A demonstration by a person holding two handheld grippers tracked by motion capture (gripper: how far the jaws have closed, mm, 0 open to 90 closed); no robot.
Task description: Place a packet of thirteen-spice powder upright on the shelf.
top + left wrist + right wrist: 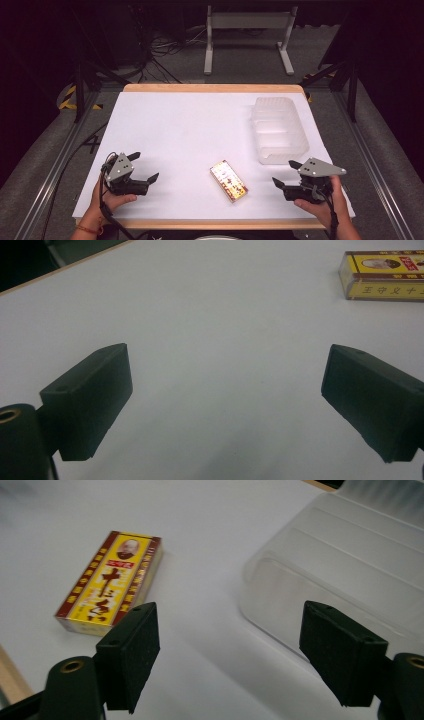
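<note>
A: Which step is in hand, judged from the near edge outward?

B: An approach, it seems. Nearest the person, the left gripper [144, 166] is held low over the white table [165, 125], its jaws spread wide with only bare tabletop between them. The right gripper [286, 173] is held at the opposite near corner, jaws parted with nothing gripped (in the right gripper view the gap between the pads is empty).

A: And the thing being worked on?

B: The yellow-and-red box [229, 180] is lying flat on the table between the two grippers, apart from both and nearer the right one. In the right gripper view the box [111, 581] is seen ahead and off to the left of the jaws, not between them. Farther back, the translucent plastic tray [278, 129] is standing on the right side of the table, apparently empty.

A: What is called for next?

B: Probably the right gripper is to be swung toward the box, its jaws lined up across the narrow sides, lowered and closed. A lift into the tray would then be expected.
</note>
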